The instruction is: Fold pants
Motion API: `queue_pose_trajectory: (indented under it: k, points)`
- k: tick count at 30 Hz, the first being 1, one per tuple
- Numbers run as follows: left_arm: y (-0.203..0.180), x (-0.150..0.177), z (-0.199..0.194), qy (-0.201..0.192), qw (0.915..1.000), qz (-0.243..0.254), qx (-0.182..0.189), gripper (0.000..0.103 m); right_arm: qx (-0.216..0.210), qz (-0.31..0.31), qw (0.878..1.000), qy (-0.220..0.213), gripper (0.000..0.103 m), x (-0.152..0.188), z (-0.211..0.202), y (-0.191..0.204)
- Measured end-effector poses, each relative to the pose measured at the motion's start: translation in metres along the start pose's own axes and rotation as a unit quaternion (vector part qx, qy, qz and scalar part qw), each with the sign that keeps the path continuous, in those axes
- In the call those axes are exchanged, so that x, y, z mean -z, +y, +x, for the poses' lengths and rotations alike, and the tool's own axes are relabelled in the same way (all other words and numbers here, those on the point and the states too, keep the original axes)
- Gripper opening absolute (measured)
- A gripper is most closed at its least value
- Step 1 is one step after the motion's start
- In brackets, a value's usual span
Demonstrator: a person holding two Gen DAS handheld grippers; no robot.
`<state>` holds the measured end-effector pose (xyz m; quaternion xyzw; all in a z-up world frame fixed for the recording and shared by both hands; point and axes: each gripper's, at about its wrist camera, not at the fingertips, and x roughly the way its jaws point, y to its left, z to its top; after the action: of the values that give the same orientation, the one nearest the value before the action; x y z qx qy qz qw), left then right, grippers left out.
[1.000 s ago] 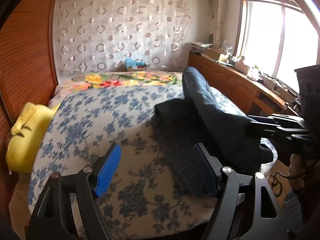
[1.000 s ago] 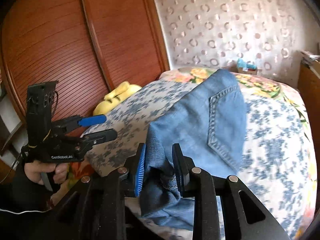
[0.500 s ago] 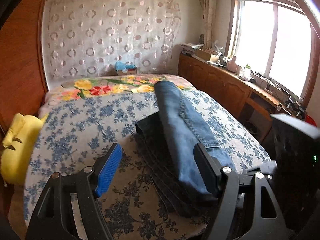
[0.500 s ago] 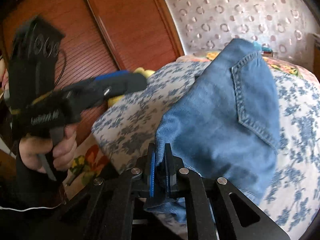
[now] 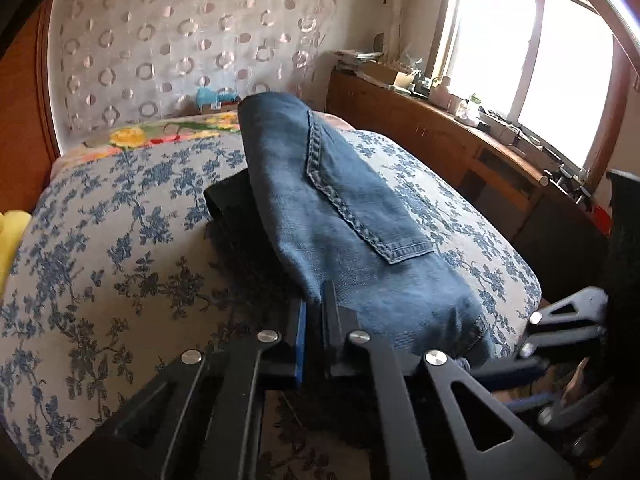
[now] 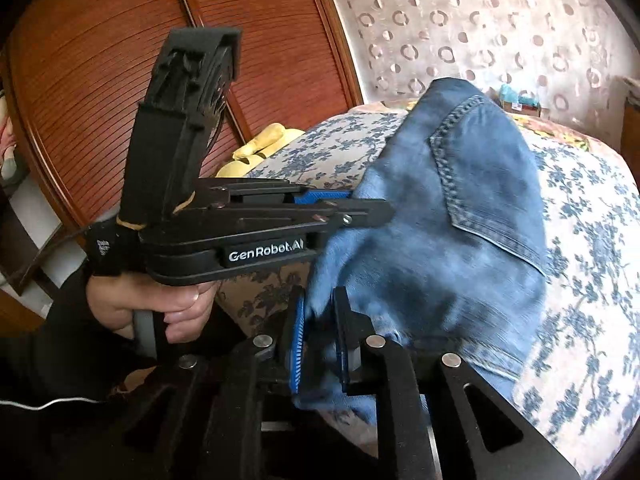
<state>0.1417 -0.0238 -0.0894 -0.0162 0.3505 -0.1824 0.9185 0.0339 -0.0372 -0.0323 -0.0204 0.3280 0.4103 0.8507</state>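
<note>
Both pairs of jaws grip denim: the left gripper (image 5: 314,312) has snapped nearly closed on the near left edge of the blue jeans (image 5: 340,216), its blue pad (image 5: 301,344) pressed against the cloth; the right gripper (image 6: 320,324) pinches the near corner of the same jeans (image 6: 460,208), its jaws having just eased a little wider, with a fold of fabric between the ribbed blue pad (image 6: 295,354) and the black one; the fabric there is blurred. From that near edge the jeans lie lengthwise along the bed, a back pocket (image 5: 352,200) facing up; they run toward the far end, over a darker layer of cloth (image 5: 232,216) that shows at their left side. Under them is a bedspread (image 5: 112,240) printed with blue flowers; a yellow cushion (image 6: 260,146) sits at its left edge beside the reddish wooden panelling (image 6: 100,80). In the right wrist view a hand (image 6: 160,304) in a dark sleeve (image 6: 52,352) holds the left gripper's handle. A circle-patterned curtain (image 5: 180,40) hangs behind the bed; a bright window (image 5: 532,52) stands above a wooden sideboard (image 5: 440,132) at right.
</note>
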Motion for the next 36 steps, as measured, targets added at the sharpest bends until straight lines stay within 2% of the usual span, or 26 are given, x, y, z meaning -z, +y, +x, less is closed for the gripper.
queue_pose_trajectory:
  k: [3, 9, 10, 14, 17, 25, 30, 33, 36]
  points:
    - [0.002, 0.001, -0.009, -0.007, 1.0, -0.003, -0.002, 0.004, 0.015, -0.002, 1.0, -0.007, 0.023, -0.004, -0.011, -0.003]
    - [0.008, 0.012, -0.015, -0.005, 1.0, -0.005, -0.005, 0.003, 0.08, 0.005, 0.996, -0.032, 0.024, -0.018, -0.031, -0.028]
    - [0.008, 0.013, -0.014, -0.002, 1.0, -0.006, -0.005, 0.003, 0.09, 0.005, 0.995, -0.038, 0.025, -0.016, -0.045, -0.033]
    - [0.01, 0.018, -0.009, 0.007, 0.9999, -0.006, -0.007, 0.003, 0.129, 0.004, 0.99, -0.052, 0.041, -0.03, -0.035, -0.055]
    - [0.012, 0.022, -0.005, 0.014, 0.9999, -0.001, -0.009, 0.003, 0.146, 0.017, 0.988, -0.043, 0.047, -0.042, -0.015, -0.077]
    - [0.016, 0.032, 0.003, 0.031, 0.9995, -0.01, -0.003, 0.003, 0.131, 0.057, 0.989, -0.025, 0.048, -0.081, 0.031, -0.119]
    - [0.018, 0.034, 0.004, 0.04, 0.9991, -0.015, -0.004, 0.003, 0.113, 0.056, 0.992, 0.015, 0.048, -0.095, 0.06, -0.129]
    - [0.02, 0.028, -0.005, 0.035, 0.999, -0.025, -0.012, 0.003, 0.111, 0.049, 0.992, 0.035, 0.048, -0.094, 0.074, -0.132]
    - [0.021, 0.015, -0.016, 0.016, 0.9994, -0.026, -0.014, 0.003, 0.105, 0.046, 0.993, 0.037, 0.048, -0.097, 0.077, -0.136]
